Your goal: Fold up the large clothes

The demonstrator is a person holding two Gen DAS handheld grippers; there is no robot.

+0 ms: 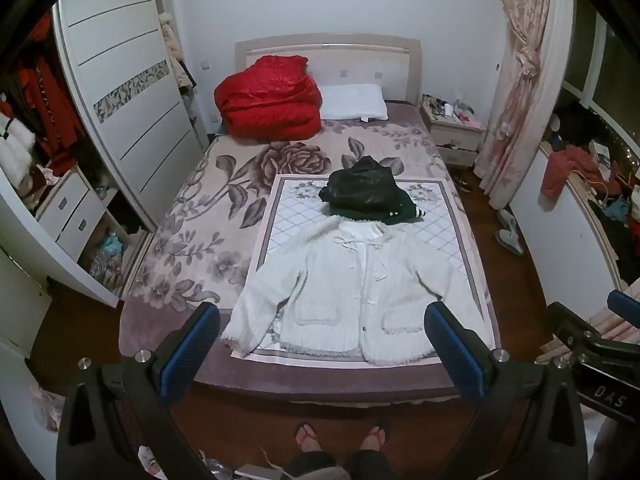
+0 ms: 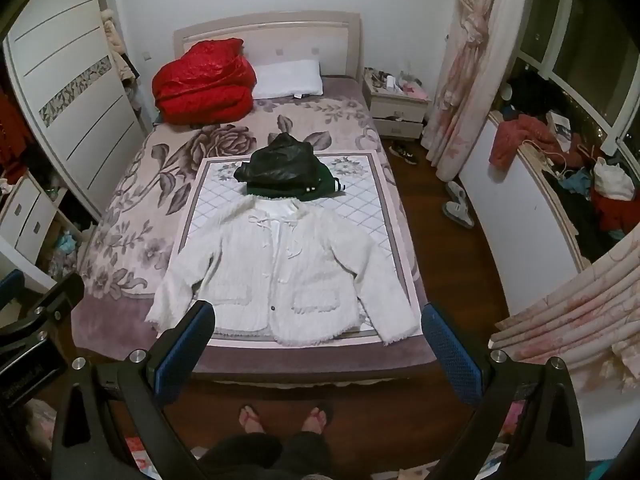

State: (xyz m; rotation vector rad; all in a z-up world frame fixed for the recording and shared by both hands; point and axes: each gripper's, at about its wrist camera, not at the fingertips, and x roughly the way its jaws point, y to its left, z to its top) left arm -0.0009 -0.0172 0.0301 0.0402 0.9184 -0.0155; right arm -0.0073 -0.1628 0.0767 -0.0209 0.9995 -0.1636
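A white fuzzy cardigan (image 1: 352,292) lies spread flat, front up, sleeves out, on a quilted mat (image 1: 288,224) at the foot of the bed; it also shows in the right wrist view (image 2: 276,276). Behind its collar sits a pile of folded dark clothes (image 1: 366,192), black on top of green, also in the right wrist view (image 2: 284,174). My left gripper (image 1: 322,340) is open and empty, held above the floor in front of the bed's foot. My right gripper (image 2: 318,340) is open and empty at the same height, beside the left one.
A red quilt (image 1: 268,100) and a white pillow (image 1: 354,102) lie at the headboard. A wardrobe (image 1: 120,112) stands left, a nightstand (image 1: 454,128) and curtain (image 1: 516,92) right. Slippers (image 2: 458,204) lie on the wood floor. A cluttered sill (image 2: 560,168) is right. My feet (image 1: 340,436) stand at the bed's foot.
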